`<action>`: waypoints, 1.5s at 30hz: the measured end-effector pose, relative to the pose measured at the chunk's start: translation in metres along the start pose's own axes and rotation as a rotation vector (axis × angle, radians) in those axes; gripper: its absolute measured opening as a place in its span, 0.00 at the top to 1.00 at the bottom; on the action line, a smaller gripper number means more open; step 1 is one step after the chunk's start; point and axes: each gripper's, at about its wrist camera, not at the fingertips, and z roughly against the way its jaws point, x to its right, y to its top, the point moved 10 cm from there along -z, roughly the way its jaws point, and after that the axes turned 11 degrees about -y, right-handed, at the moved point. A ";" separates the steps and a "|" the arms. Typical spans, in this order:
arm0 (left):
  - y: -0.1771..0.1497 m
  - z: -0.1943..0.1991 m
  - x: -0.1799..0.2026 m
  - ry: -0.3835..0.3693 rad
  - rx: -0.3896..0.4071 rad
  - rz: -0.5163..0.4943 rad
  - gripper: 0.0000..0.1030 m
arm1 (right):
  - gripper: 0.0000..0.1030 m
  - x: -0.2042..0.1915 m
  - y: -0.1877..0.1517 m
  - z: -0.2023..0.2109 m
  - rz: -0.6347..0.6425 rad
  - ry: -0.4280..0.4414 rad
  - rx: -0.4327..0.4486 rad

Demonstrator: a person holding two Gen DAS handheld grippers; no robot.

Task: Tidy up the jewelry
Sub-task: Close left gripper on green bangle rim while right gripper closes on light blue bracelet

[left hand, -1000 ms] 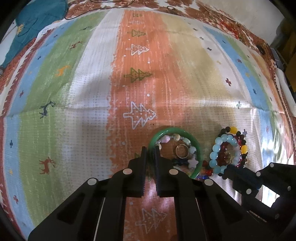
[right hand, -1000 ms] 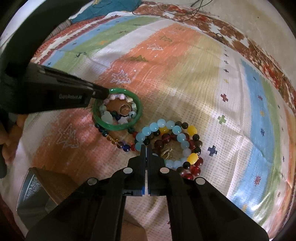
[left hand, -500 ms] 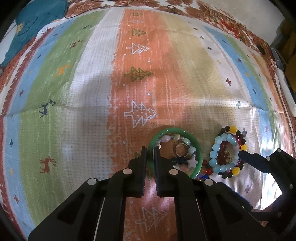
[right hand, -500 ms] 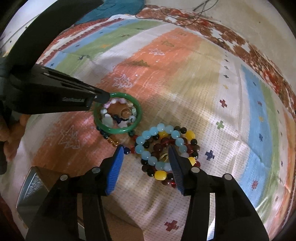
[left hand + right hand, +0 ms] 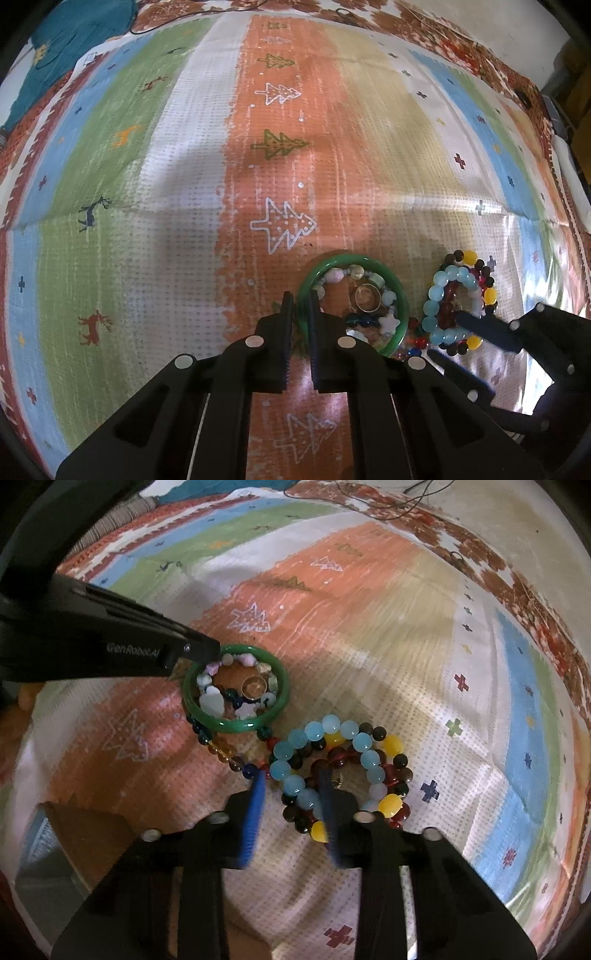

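The green bangle [image 5: 352, 260] lies flat on the striped cloth [image 5: 184, 184]. Inside its ring sit a pastel bead bracelet [image 5: 212, 701] and a gold ring [image 5: 254, 686]. The near-left section of the bangle's rim stands between the fingers of the left gripper [image 5: 301, 306], whose jaws are clamped on it. A string of dark glass beads [image 5: 225, 751] runs under the bangle's near edge.

Just beside the bangle, to the right, lies a pile of bracelets topped by the light blue bead bracelet [image 5: 325, 757]. The right gripper [image 5: 291, 786] straddles the near-left arc of this bracelet: one finger outside the loop, the other inside it. Its jaws are closing with the beads between them, and the pads do not yet press on the beads.
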 end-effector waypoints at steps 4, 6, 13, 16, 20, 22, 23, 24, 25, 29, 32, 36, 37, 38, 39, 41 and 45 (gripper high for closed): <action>-0.001 -0.001 0.001 0.009 -0.003 -0.008 0.93 | 0.86 0.002 -0.001 0.001 -0.005 -0.006 0.005; -0.001 -0.001 0.001 0.010 -0.004 -0.008 0.93 | 0.86 0.002 -0.001 0.001 -0.005 -0.003 0.006; 0.000 0.001 0.002 0.012 -0.005 -0.011 0.93 | 0.88 0.003 -0.001 0.004 -0.005 -0.007 0.018; 0.000 0.004 0.004 0.008 -0.001 -0.015 0.94 | 0.88 0.005 0.000 0.007 -0.019 -0.014 0.025; 0.001 0.009 0.008 0.012 0.008 -0.024 0.94 | 0.88 0.010 0.002 0.016 -0.044 -0.025 0.040; 0.000 0.011 0.011 0.015 0.010 -0.031 0.95 | 0.88 0.013 0.002 0.021 -0.058 -0.028 0.047; 0.000 0.012 0.012 0.016 0.010 -0.034 0.95 | 0.88 0.015 0.002 0.022 -0.066 -0.029 0.050; 0.000 0.013 0.013 0.017 0.012 -0.036 0.95 | 0.88 0.018 0.003 0.024 -0.075 -0.030 0.053; 0.000 0.014 0.014 0.016 0.013 -0.036 0.95 | 0.88 0.020 0.002 0.026 -0.089 -0.029 0.054; -0.002 0.014 0.010 0.004 0.012 -0.009 0.95 | 0.88 0.026 0.001 0.031 -0.122 -0.021 0.059; -0.003 0.010 0.007 0.001 0.006 0.010 0.84 | 0.88 0.030 0.000 0.032 -0.144 -0.008 0.056; -0.003 0.005 0.007 -0.002 -0.001 0.013 0.82 | 0.88 0.031 0.000 0.031 -0.157 0.004 0.055; -0.003 0.004 0.009 -0.011 -0.001 0.013 0.82 | 0.88 0.031 0.001 0.031 -0.159 0.006 0.054; -0.003 0.004 0.009 -0.014 -0.003 0.012 0.82 | 0.88 0.031 0.001 0.030 -0.160 0.009 0.053; -0.003 0.002 0.010 -0.012 -0.007 0.008 0.82 | 0.88 0.031 0.002 0.029 -0.160 0.008 0.053; -0.004 -0.001 0.009 0.001 -0.012 0.004 0.82 | 0.88 0.031 0.001 0.029 -0.157 0.011 0.051; -0.008 -0.009 0.002 -0.018 -0.022 0.035 0.86 | 0.88 0.032 0.000 0.026 -0.156 0.012 0.048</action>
